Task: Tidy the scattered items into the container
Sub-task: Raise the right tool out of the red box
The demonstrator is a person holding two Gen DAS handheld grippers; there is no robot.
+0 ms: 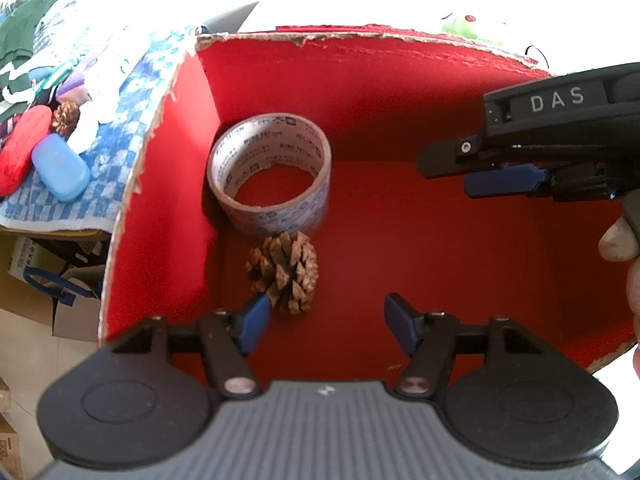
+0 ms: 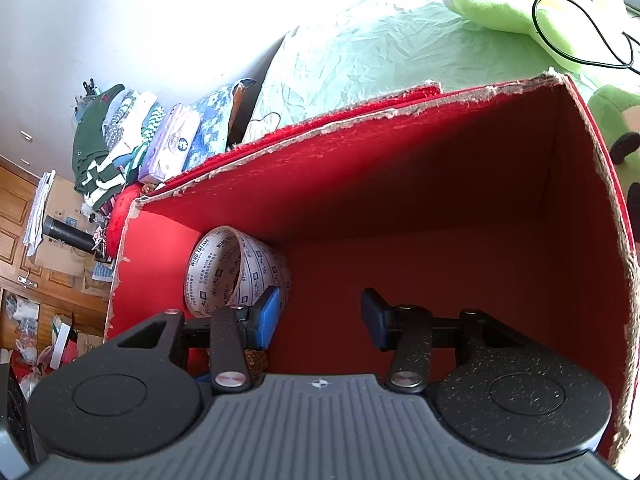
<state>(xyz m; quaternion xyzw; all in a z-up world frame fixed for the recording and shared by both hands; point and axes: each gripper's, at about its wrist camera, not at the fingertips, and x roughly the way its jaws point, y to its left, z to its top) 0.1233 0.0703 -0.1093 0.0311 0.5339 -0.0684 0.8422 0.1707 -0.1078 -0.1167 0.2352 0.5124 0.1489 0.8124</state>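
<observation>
- Far left, outside on checkered cloth [image 1: 108, 184]: second pinecone [image 1: 66, 117], blue case [image 1: 60, 168], red pouch [image 1: 20, 156], not yet tidied.
- Inside red box [image 1: 280, 76], left part of floor: tape roll [image 1: 270, 172], pinecone [image 1: 286, 276] just near of it, lying free.
- Left gripper [image 1: 326, 322] over box, spread, empty; drop step looks finished.
- Right gripper [image 2: 320, 318] inside box, parted, holding nothing.
- Next, probably: lift clear, reach left for an item on cloth.

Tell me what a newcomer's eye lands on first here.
The red cardboard box with torn rims fills both views. On its floor, a roll of printed packing tape lies by the left wall, with a pine cone just in front, touching it. Outside, left, a second pine cone waits on blue checked cloth.
</observation>
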